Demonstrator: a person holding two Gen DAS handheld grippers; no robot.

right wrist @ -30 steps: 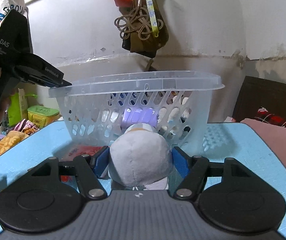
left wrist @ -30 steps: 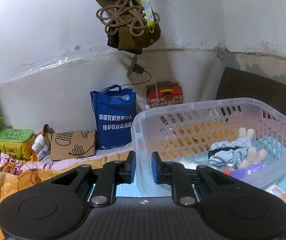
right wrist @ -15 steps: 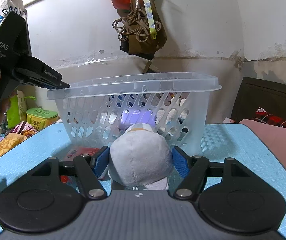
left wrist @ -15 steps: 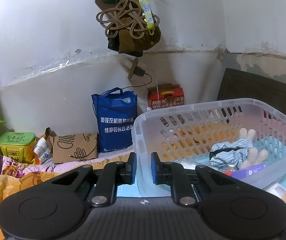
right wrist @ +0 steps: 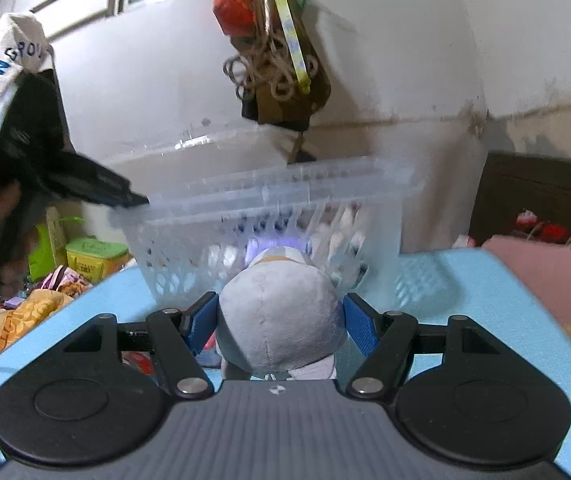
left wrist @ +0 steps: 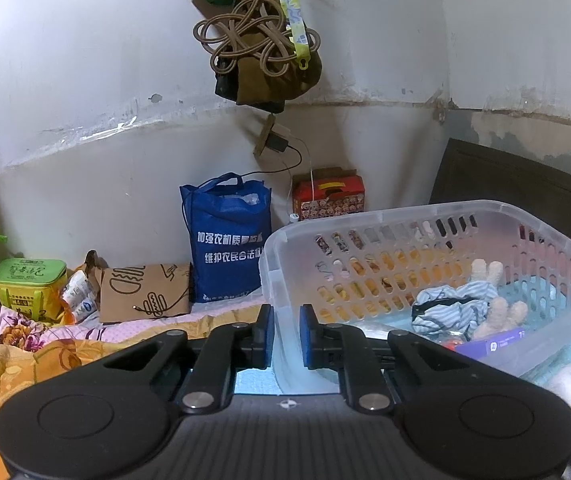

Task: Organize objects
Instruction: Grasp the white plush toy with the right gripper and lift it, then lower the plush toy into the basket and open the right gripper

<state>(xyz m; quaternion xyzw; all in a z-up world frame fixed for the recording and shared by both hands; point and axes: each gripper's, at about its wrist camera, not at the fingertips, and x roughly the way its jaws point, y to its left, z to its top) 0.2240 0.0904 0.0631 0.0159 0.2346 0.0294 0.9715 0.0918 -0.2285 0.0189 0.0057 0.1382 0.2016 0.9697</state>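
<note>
A clear plastic basket [left wrist: 365, 220] sits on a light blue mat. My left gripper [left wrist: 286, 336] is shut on the basket's near left wall. Inside lie a striped cloth [left wrist: 453, 308], a beige plush [left wrist: 497, 312] and a purple box [left wrist: 493, 346]. My right gripper [right wrist: 281, 320] is shut on a grey-white plush toy [right wrist: 281, 320] and holds it in front of the basket [right wrist: 269, 204], a little below its rim. The left gripper's body [right wrist: 57, 176] shows at the basket's left corner in the right wrist view.
A blue tote bag [left wrist: 227, 240], a red box [left wrist: 327, 196], a cardboard bag [left wrist: 145, 294] and a green tin [left wrist: 29, 286] stand by the back wall. Bags and cord [left wrist: 257, 40] hang above. Orange bedding [left wrist: 5, 364] lies left, a pink blanket [right wrist: 553, 280] right.
My right gripper has risen with the plush toy and tilted up; the view is blurred by motion. The left gripper still grips the basket, which sits a little lower in its view.
</note>
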